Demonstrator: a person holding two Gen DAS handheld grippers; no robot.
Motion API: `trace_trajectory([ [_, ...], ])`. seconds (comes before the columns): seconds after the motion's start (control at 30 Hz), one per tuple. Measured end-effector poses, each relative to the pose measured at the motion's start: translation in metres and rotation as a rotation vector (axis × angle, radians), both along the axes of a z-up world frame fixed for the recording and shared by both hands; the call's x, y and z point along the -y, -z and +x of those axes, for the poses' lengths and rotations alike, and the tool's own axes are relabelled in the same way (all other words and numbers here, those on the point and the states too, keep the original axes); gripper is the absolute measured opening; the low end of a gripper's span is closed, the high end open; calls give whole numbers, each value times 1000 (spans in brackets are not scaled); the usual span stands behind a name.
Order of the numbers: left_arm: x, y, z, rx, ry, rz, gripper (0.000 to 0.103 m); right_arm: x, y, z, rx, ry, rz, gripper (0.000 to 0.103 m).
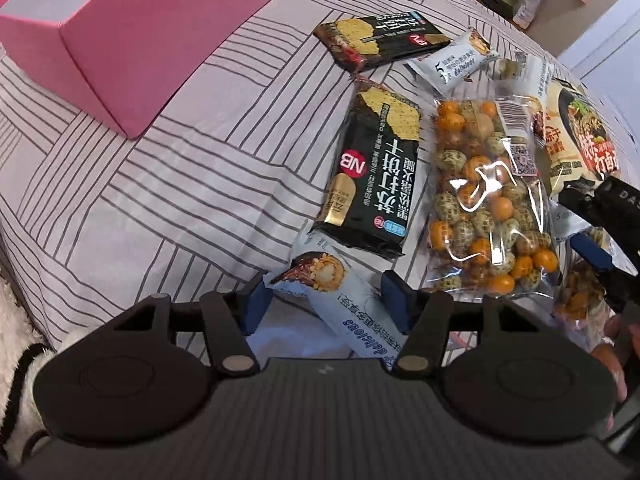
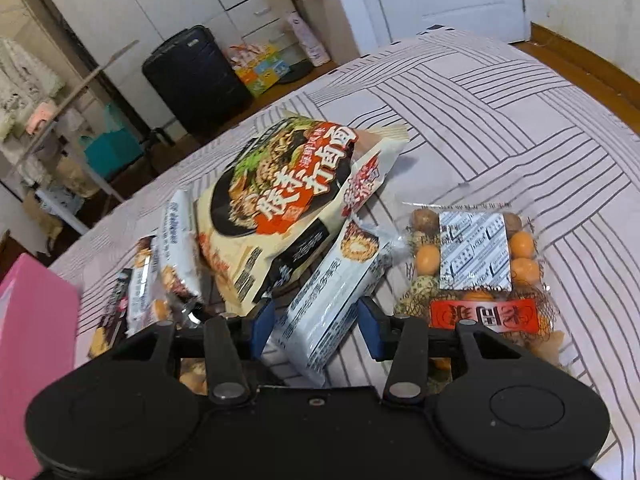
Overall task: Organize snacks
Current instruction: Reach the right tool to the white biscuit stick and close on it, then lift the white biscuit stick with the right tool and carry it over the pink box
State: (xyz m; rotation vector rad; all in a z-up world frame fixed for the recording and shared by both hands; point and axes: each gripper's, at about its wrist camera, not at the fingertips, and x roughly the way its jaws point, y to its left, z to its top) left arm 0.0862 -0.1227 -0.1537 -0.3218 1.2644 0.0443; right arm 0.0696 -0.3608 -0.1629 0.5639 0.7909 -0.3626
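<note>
No snack is seen packed in the pink box; all are judged left to sort on the bed; 1 white roll packet is straddled by the left gripper, another white packet by the right gripper; whether either is clenched cannot be told.

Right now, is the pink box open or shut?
Cannot tell. The left wrist view shows only the pink box from outside, its closed sides facing the camera; no opening is visible.

Cracker pack lies left of nut bag — box farther left.

2 black cracker packs, nut bags, noodle pack flat on bedspread.
</note>
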Motion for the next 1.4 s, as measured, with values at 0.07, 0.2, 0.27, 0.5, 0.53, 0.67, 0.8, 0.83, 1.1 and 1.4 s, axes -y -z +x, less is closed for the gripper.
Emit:
trace_trajectory([
  [0.07, -3, 0, -1, -2, 3, -8, 55, -2, 1, 6, -22, 6, -31, 51],
  [0.2, -9, 0, -1, -4, 30, -31, 49, -14, 3, 11, -53, -44, -144, 45],
  [0.27, -13, 0, 0, -2, 42, -42, 48, -20, 2, 10, -69, -84, -199, 44],
  [0.5, -22, -4, -2, 36, 90, -17, 46, -13, -7, -17, -109, -253, -171, 40],
  [0.53, -20, -5, -2, 39, 106, -6, 46, -12, -7, -18, -123, -277, -170, 40],
  [0.67, -15, -7, -4, 47, 130, 32, 49, -15, -5, -11, -158, -298, -177, 44],
  [0.8, -11, -4, -4, 44, 126, 41, 50, -26, 2, 0, -169, -284, -228, 45],
  [0.83, -10, -3, -4, 43, 127, 38, 49, -28, 4, 0, -163, -277, -249, 39],
  [1.1, -28, -5, 0, 31, 155, -47, 38, -31, -21, -25, -62, -232, -323, 30],
  [1.4, -52, -17, 1, 47, 182, -75, 30, -50, -54, -44, -26, -315, -248, 30],
])
